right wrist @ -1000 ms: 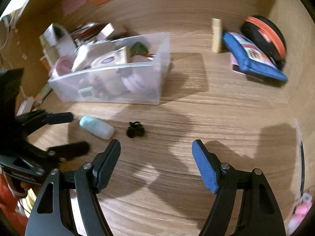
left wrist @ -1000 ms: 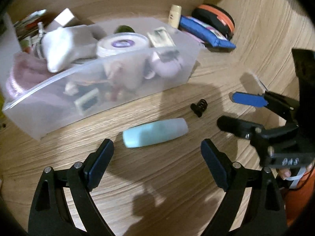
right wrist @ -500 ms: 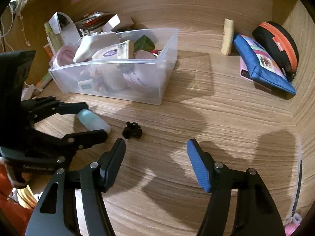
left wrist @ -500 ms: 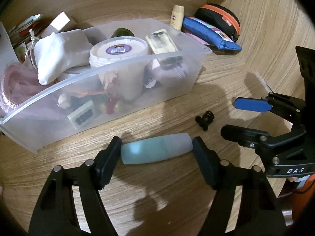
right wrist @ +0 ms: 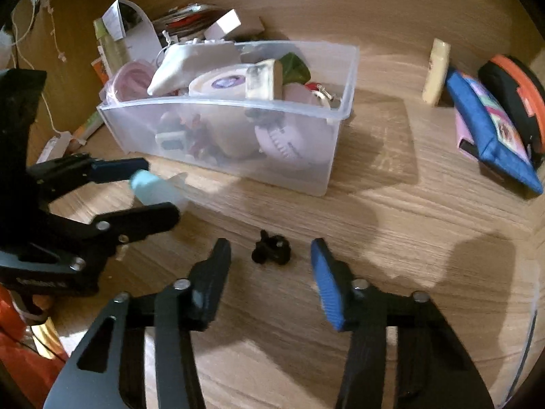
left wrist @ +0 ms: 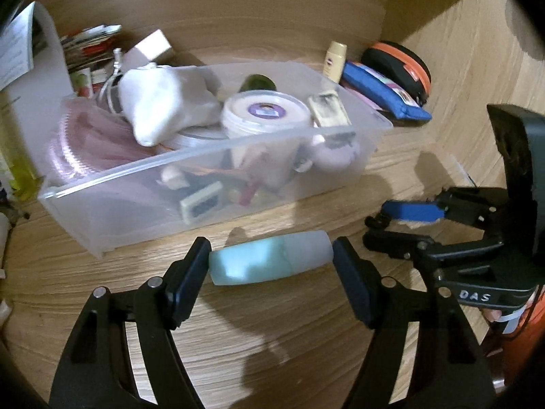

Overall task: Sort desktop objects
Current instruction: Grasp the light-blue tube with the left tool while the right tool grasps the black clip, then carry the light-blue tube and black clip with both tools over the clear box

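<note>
My left gripper [left wrist: 270, 264] is shut end to end on a pale blue bottle [left wrist: 269, 261] and holds it just above the wooden desk, in front of a clear plastic bin [left wrist: 211, 167] full of small items. The bottle also shows in the right wrist view [right wrist: 155, 189], between the left gripper's fingers [right wrist: 136, 167]. My right gripper [right wrist: 270, 277] is open, its fingers either side of a small black hair clip [right wrist: 270, 248] lying on the desk. The clip is barely visible in the left wrist view, beside the right gripper [left wrist: 385, 225].
A blue pouch [right wrist: 490, 133], a black and orange case [right wrist: 514, 99] and a cream tube [right wrist: 436, 71] lie at the back right. Boxes and papers [right wrist: 190, 24] pile behind the bin. The bin [right wrist: 238, 129] stands just beyond both grippers.
My left gripper moved onto the pale blue bottle, shut on its ends and lifted it slightly. My right gripper moved forward until its open fingers flank the black hair clip.
</note>
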The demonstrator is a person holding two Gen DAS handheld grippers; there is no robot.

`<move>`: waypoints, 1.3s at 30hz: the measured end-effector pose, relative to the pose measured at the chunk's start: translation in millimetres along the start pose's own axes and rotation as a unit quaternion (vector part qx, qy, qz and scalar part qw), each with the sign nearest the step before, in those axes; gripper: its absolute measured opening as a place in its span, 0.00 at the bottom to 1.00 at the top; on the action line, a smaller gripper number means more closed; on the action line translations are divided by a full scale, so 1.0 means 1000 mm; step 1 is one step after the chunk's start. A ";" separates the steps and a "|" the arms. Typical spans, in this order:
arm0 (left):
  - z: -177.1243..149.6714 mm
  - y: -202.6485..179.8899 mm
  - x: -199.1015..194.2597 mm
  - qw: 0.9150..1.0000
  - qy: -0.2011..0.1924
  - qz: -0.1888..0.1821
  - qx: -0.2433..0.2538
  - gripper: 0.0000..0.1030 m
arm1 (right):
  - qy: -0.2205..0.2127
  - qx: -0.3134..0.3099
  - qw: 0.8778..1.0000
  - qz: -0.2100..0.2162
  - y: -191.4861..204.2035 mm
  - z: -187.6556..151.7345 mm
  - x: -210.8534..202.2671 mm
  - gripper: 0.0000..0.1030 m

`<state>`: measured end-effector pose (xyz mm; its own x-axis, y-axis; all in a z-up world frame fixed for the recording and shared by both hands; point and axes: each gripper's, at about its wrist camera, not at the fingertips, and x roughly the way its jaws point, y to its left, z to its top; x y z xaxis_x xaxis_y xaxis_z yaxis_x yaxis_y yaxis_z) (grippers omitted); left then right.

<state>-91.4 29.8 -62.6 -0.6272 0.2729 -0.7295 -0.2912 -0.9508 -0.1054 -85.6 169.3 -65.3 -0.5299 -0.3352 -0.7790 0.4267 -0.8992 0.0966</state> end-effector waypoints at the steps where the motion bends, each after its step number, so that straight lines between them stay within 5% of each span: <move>1: 0.000 0.001 -0.001 1.000 -0.003 0.000 -0.003 0.71 | 0.001 -0.003 1.000 0.000 0.001 0.000 0.001 0.20; 23: 0.036 0.024 -0.052 0.994 -0.105 -0.004 -0.033 0.71 | -0.099 0.015 0.995 -0.009 -0.004 0.036 -0.052 0.19; 39: 0.057 0.044 -0.030 0.994 -0.105 0.010 -0.039 0.71 | -0.103 0.016 0.994 -0.016 -0.014 0.060 -0.033 0.19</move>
<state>-126.3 -11.7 -6.7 -0.7714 0.2701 -0.5763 -0.2245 -0.9627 -0.1508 -117.9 175.8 -3.9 -0.6832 -0.3542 -0.6385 0.3858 -0.9176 0.0962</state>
